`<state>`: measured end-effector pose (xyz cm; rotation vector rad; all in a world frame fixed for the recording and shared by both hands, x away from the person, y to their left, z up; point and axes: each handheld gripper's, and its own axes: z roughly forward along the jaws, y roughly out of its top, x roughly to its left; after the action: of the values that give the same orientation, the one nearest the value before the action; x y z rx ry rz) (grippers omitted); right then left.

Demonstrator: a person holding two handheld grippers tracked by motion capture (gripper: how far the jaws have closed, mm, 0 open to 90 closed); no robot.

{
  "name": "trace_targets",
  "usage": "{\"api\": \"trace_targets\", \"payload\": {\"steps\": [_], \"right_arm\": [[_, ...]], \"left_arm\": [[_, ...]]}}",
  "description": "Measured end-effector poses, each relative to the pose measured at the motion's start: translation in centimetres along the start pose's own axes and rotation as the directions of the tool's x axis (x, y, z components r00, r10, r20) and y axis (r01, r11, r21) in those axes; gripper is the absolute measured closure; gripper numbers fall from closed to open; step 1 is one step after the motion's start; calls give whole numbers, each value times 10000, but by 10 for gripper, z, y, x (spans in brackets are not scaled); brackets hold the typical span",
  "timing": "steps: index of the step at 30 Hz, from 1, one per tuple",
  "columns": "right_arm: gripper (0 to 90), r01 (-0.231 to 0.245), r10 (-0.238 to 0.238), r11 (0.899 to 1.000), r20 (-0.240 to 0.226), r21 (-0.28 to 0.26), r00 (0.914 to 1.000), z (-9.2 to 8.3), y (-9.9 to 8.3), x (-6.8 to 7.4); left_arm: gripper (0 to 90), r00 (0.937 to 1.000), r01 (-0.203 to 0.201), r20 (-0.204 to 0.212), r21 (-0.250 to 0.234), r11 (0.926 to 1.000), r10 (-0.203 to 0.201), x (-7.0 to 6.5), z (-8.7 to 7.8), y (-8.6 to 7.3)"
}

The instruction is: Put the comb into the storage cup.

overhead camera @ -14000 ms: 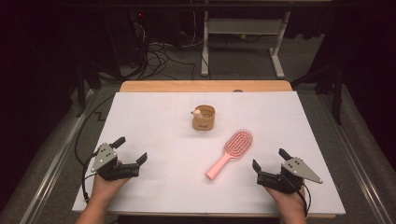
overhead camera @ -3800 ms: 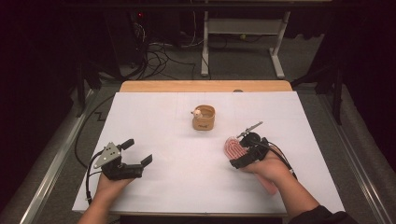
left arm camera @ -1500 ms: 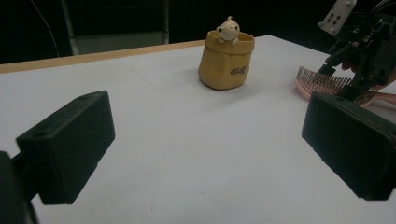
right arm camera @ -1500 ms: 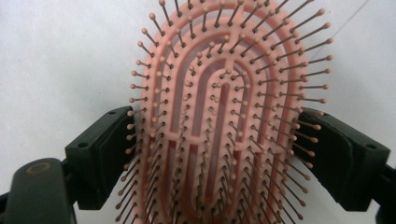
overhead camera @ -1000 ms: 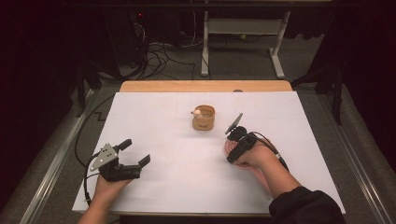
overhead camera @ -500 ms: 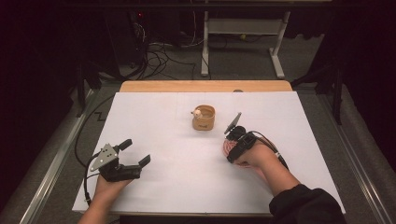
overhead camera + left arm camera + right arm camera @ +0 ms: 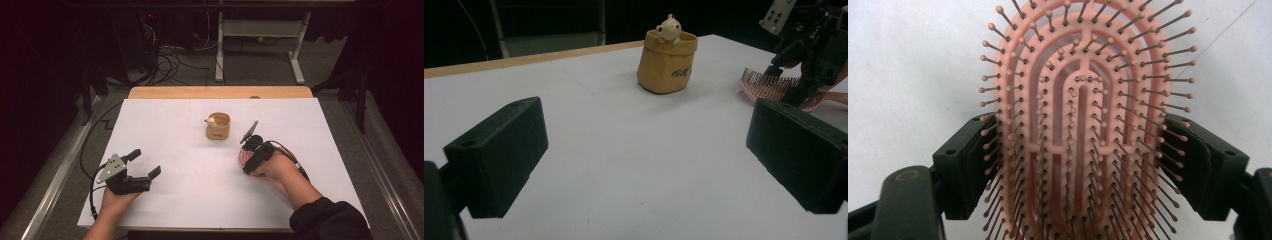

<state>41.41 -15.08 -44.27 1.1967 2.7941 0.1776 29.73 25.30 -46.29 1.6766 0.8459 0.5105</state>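
A pink hairbrush [image 7: 1083,100] sits with its bristled head between the two black jaws of my right gripper [image 7: 1088,165], which press on its sides. From above, the right gripper [image 7: 248,159] holds the hairbrush [image 7: 241,157] low over the white table, just right of a small tan pouch [image 7: 218,126]. The pouch [image 7: 667,62] stands upright with a little toy figure [image 7: 669,28] peeking over its rim. My left gripper [image 7: 146,162] rests open at the near left, its jaws [image 7: 644,150] wide apart with nothing between them. Past them, the hairbrush [image 7: 769,85] is in view at the far right.
The white sheet [image 7: 175,125] covers the table, with a wooden strip [image 7: 220,92] along the far edge. Beyond it, cables [image 7: 170,55] and a desk frame [image 7: 260,30] stand on the dark floor. A metal rail [image 7: 55,180] runs along the left side.
Early on the hairbrush lay loose right of centre and my right gripper sat at the near right. It has since taken the brush and carried it left toward the pouch. Nothing moved in the last second.
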Motion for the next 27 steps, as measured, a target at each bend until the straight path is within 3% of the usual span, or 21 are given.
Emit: {"api": "trace_targets", "payload": {"steps": [3, 8, 12, 15, 27], "right_arm": [[207, -53, 53, 10000, 14, 26, 10000, -1, 0, 2], [208, 290, -290, 9996, 135, 2, 9995, -3, -1, 2], [208, 83, -81, 9999, 144, -144, 9999, -7, -4, 3], [209, 302, -297, 9992, 189, -260, 9994, -9, -5, 2], [209, 340, -322, 9982, 355, -488, 9988, -18, -9, 2]], "left_arm": [[39, 10000, 11, -6, -20, 10000, -11, 0, 0, 0], [39, 10000, 1, 6, -15, 10000, -1, 0, 0, 0], [39, 10000, 10, 18, -4, 10000, -10, 0, 0, 0], [39, 10000, -10, 15, 8, 10000, 10, 0, 0, 0], [39, 10000, -49, 14, 25, 10000, 49, -1, 0, 0]]}}
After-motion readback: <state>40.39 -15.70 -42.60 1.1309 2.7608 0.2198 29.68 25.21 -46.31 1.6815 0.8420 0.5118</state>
